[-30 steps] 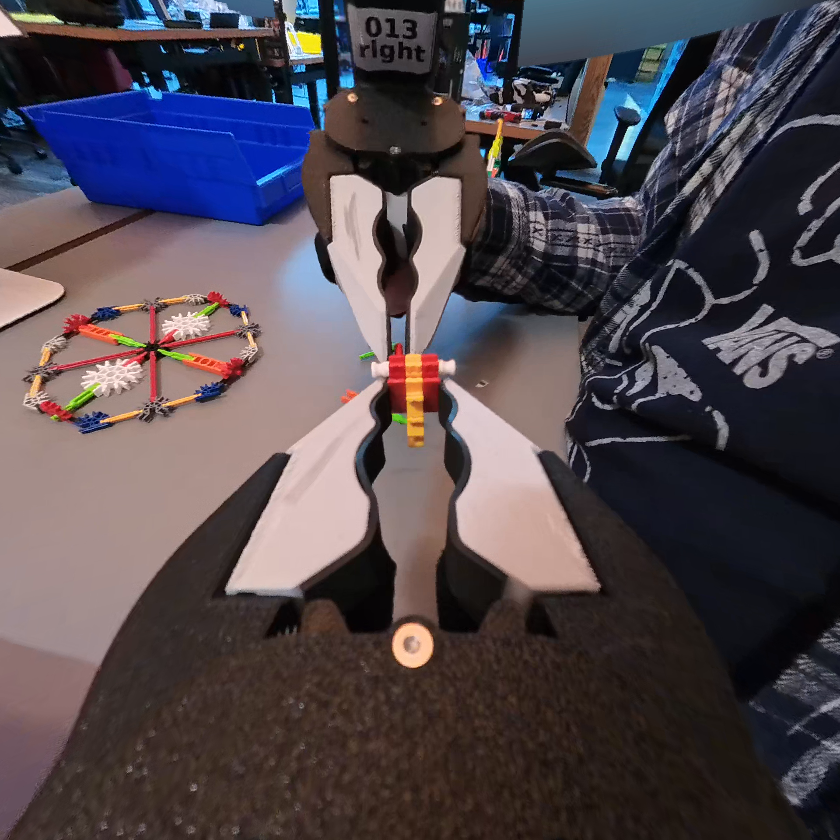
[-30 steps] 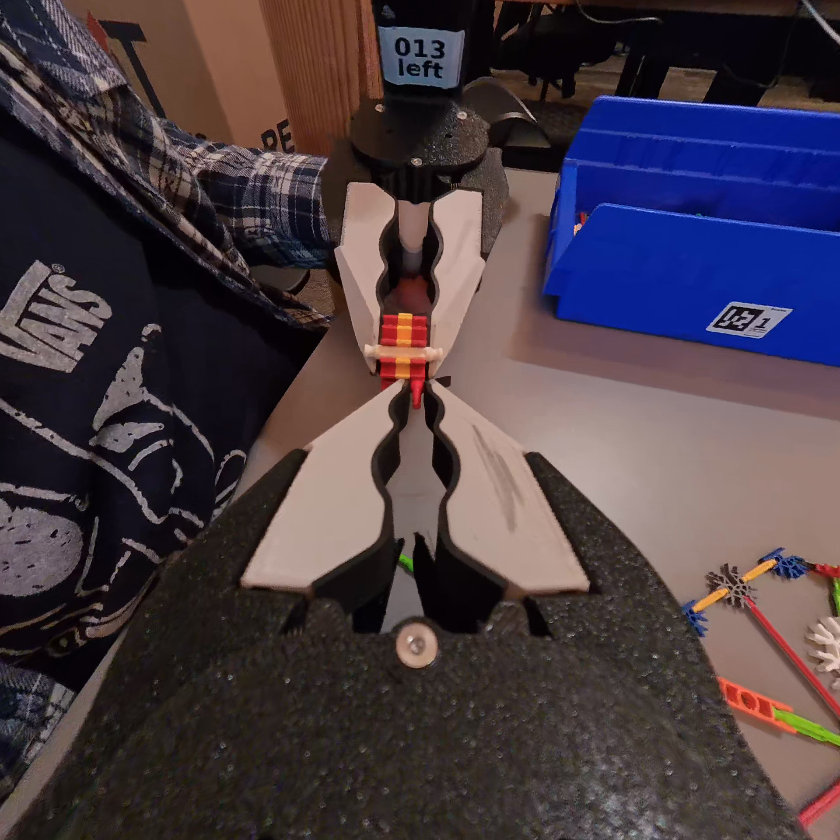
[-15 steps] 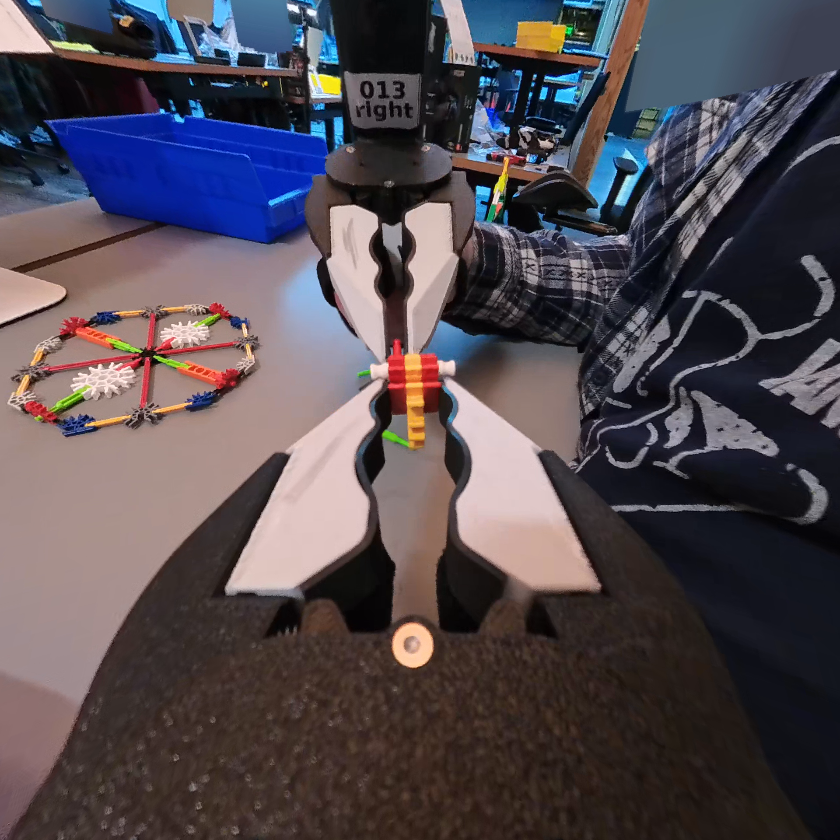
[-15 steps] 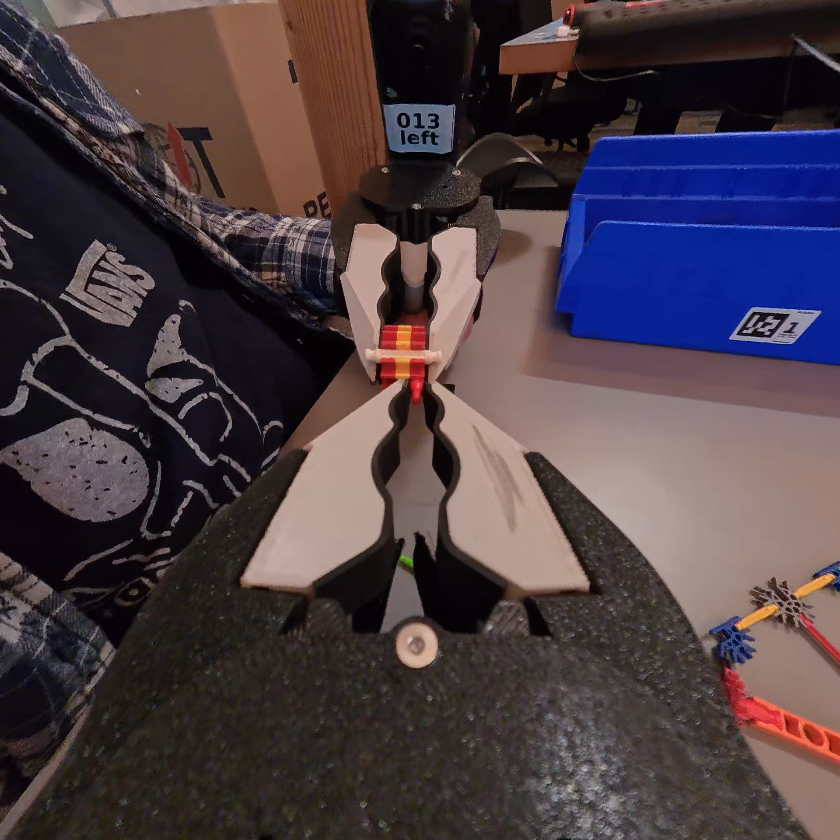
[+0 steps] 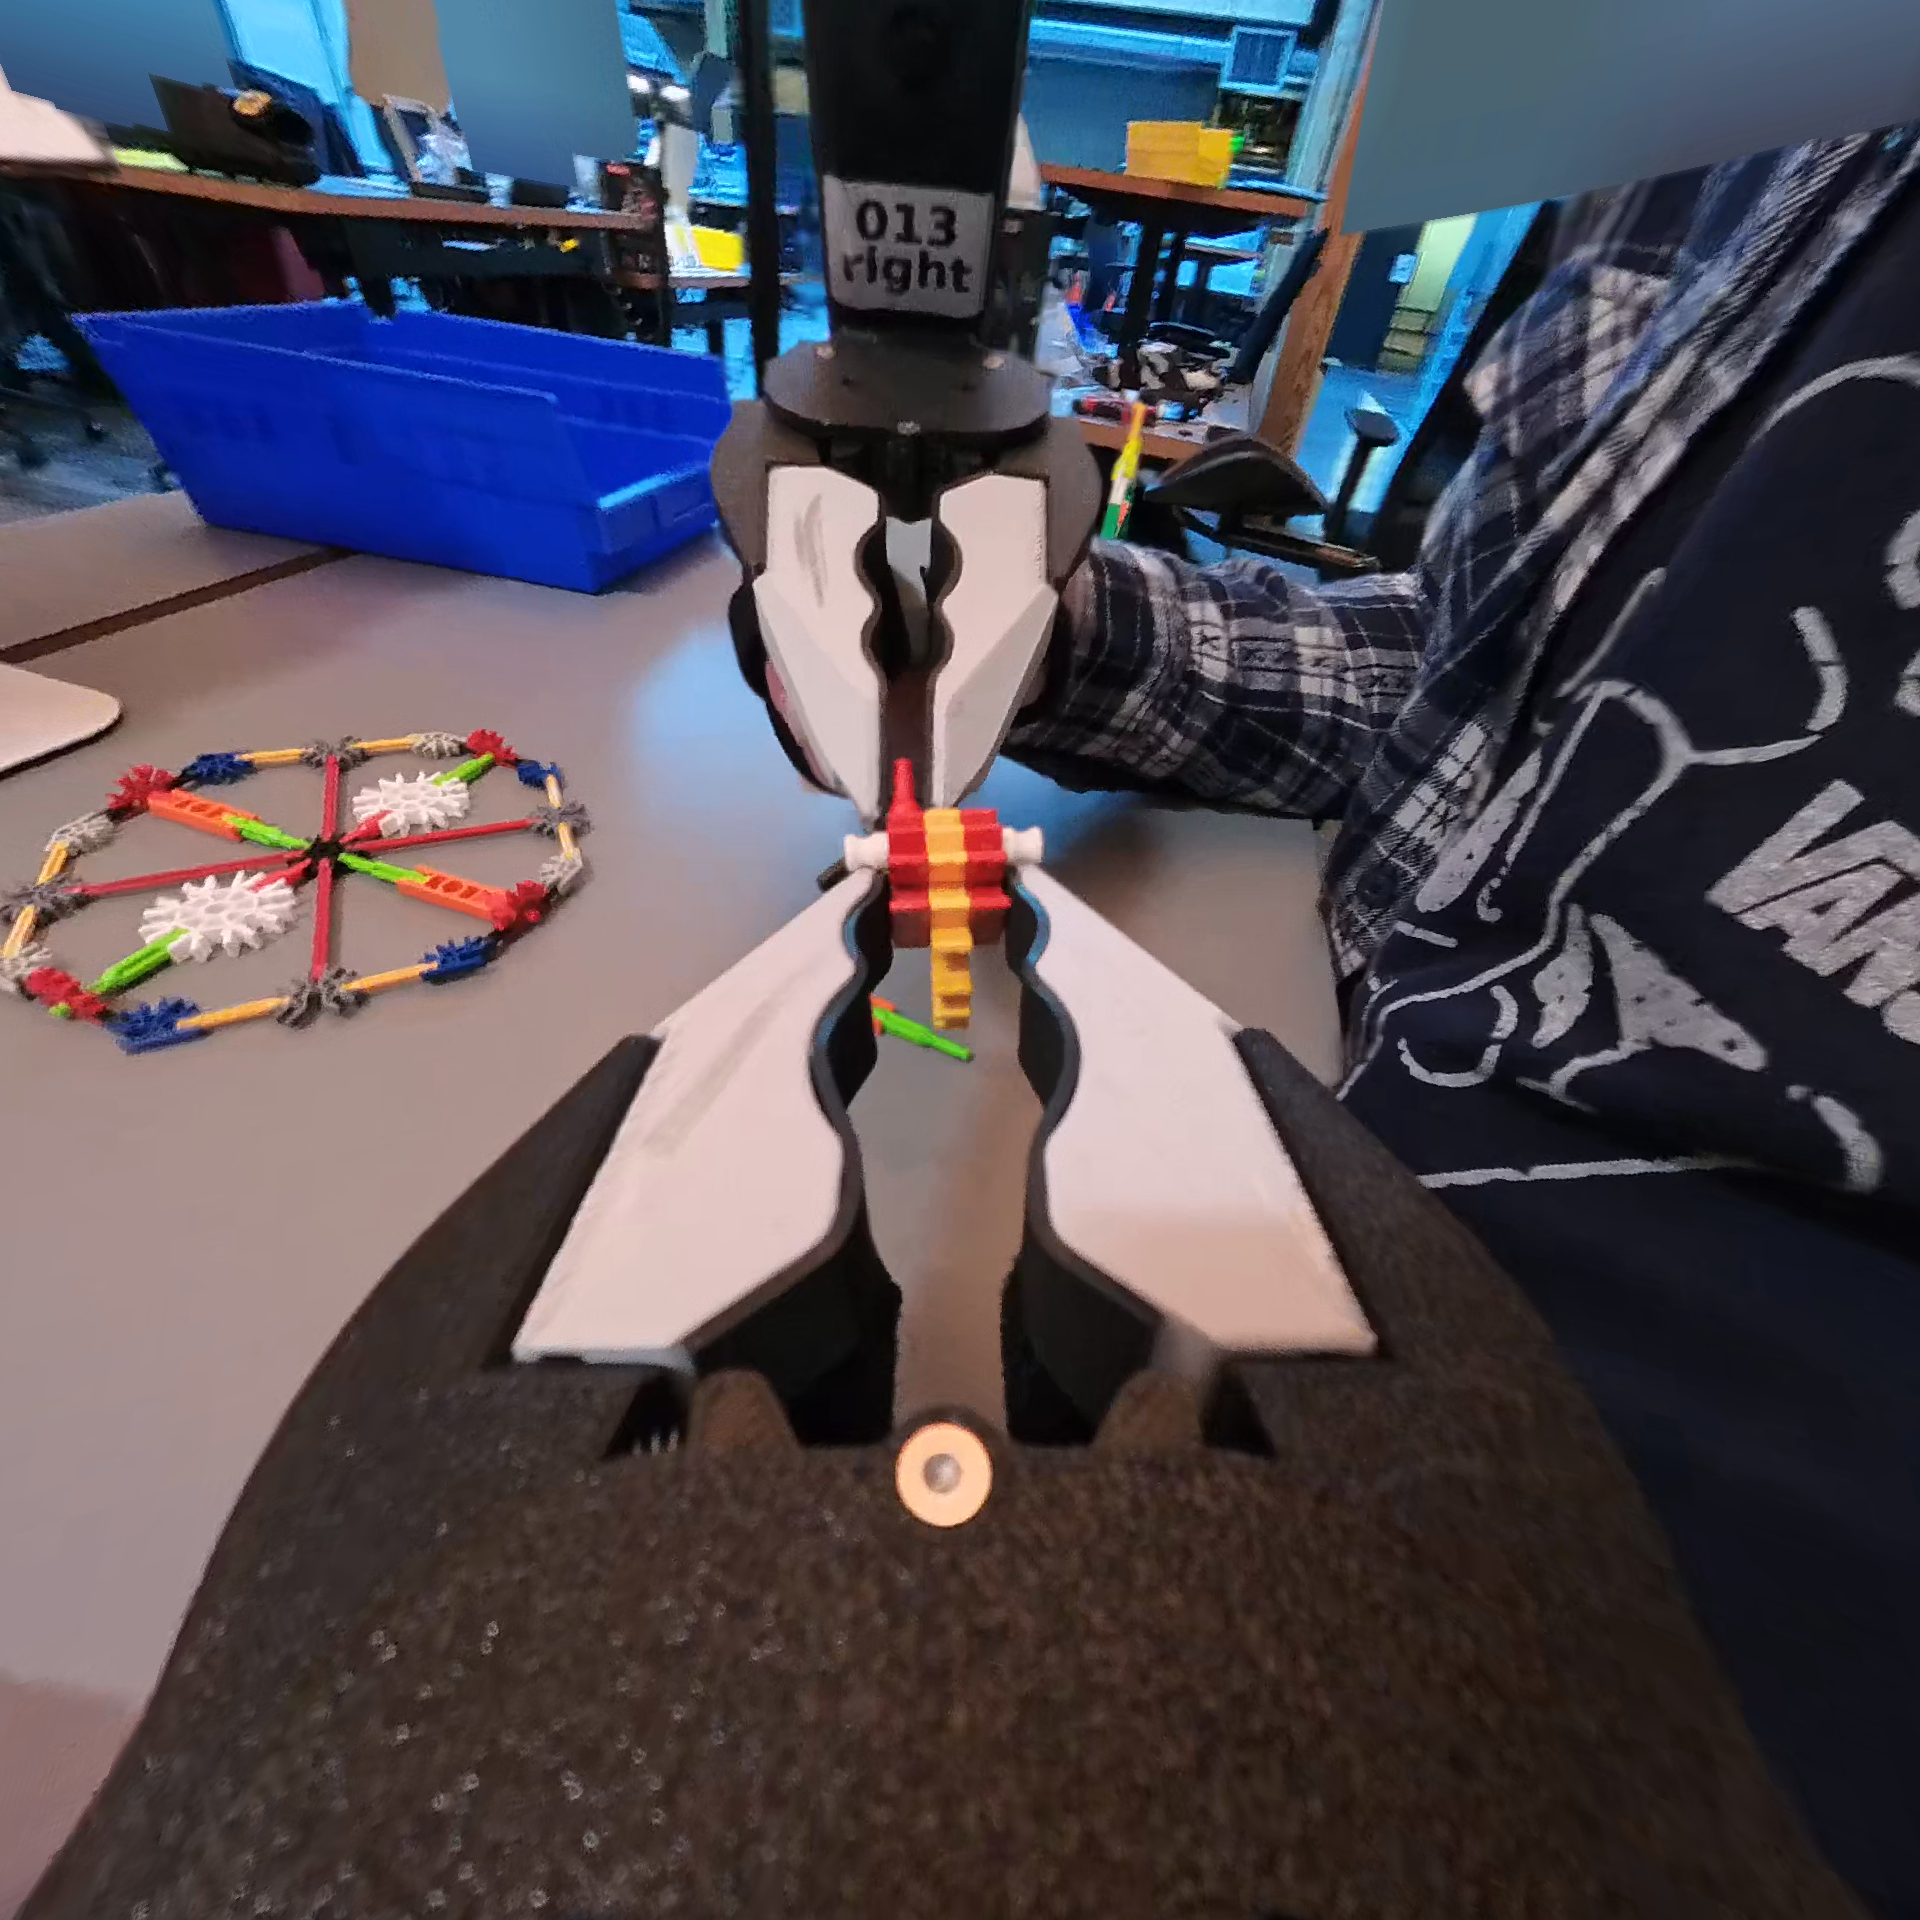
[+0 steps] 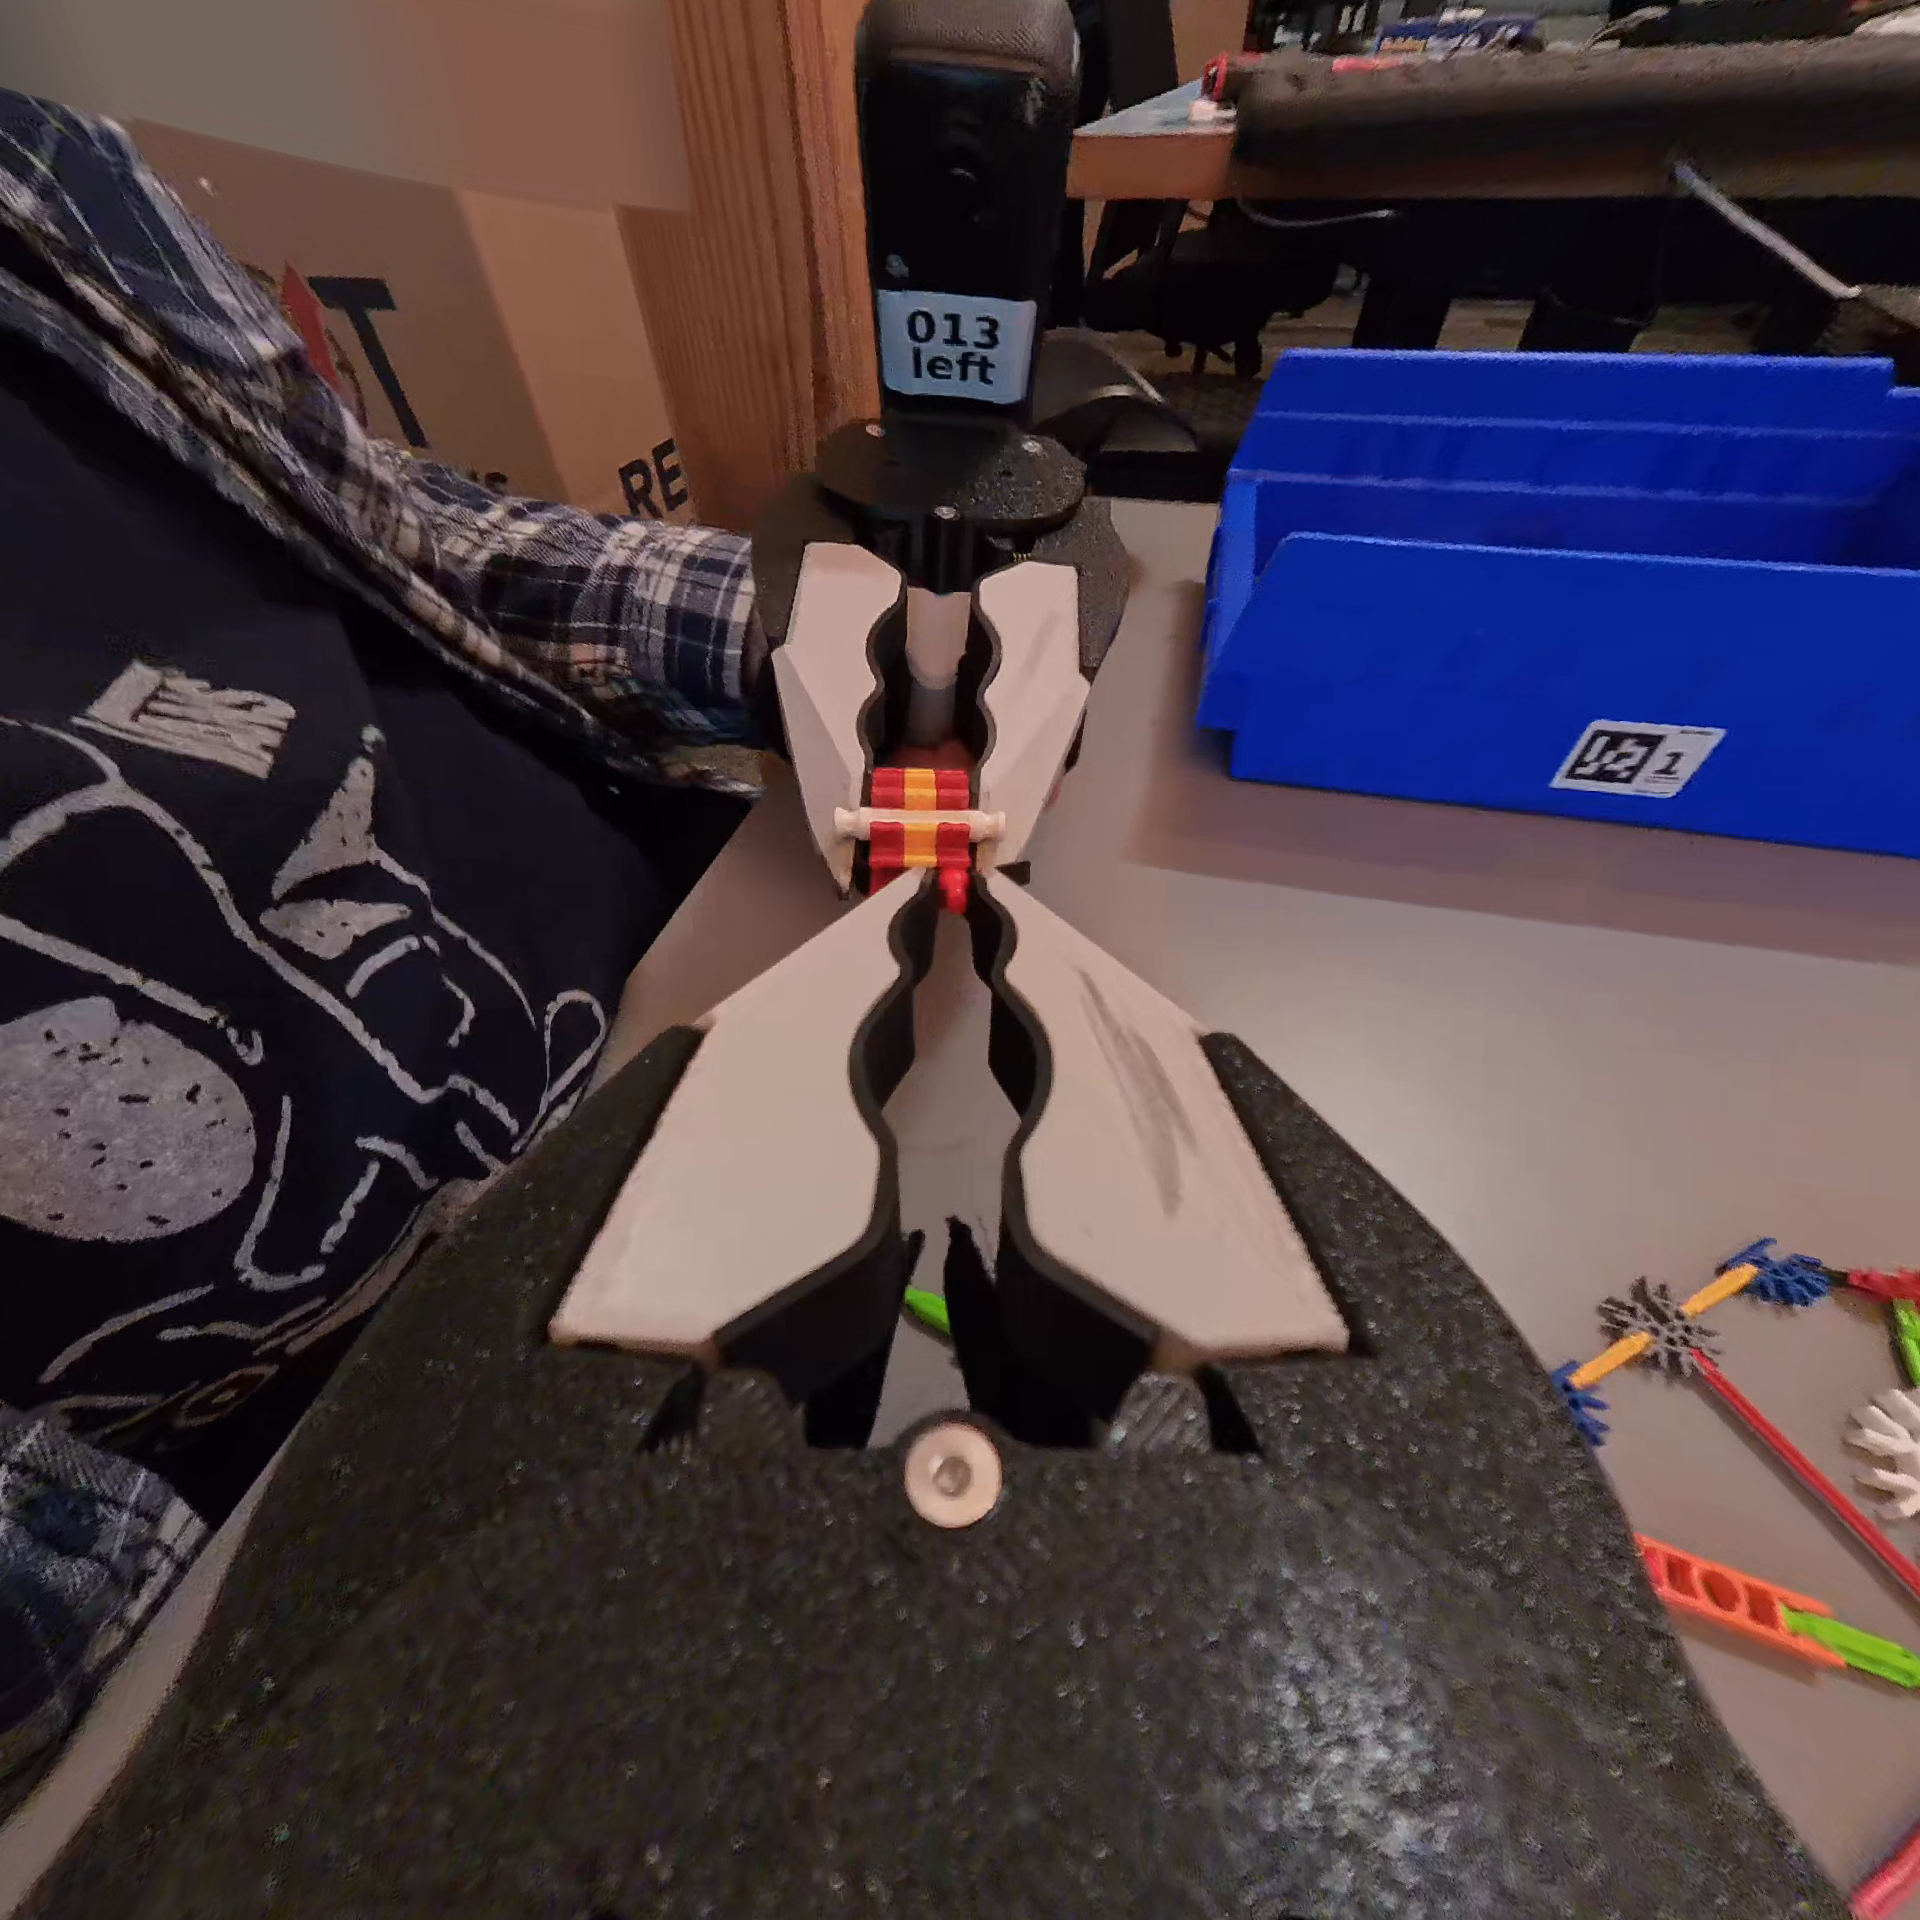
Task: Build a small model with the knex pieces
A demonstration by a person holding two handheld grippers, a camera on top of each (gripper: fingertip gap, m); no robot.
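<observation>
Your left gripper (image 5: pixel 940 883) clamps a small red-and-yellow ridged plastic connector stack (image 5: pixel 943 873) threaded on a white rod, above the grey tabletop's (image 5: pixel 312 1195) near edge. Your right gripper (image 6: pixel 940 883) pinches the stack's red peg; light, rigid, likely snap-fit, so hold the ridged flanks.

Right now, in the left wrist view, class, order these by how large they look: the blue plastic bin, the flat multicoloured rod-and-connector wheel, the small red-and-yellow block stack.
1. Blue plastic bin, though farthest away.
2. Flat multicoloured rod-and-connector wheel, nearly as wide; nearness leaves it unsure.
3. Small red-and-yellow block stack, clearly smallest.
</observation>
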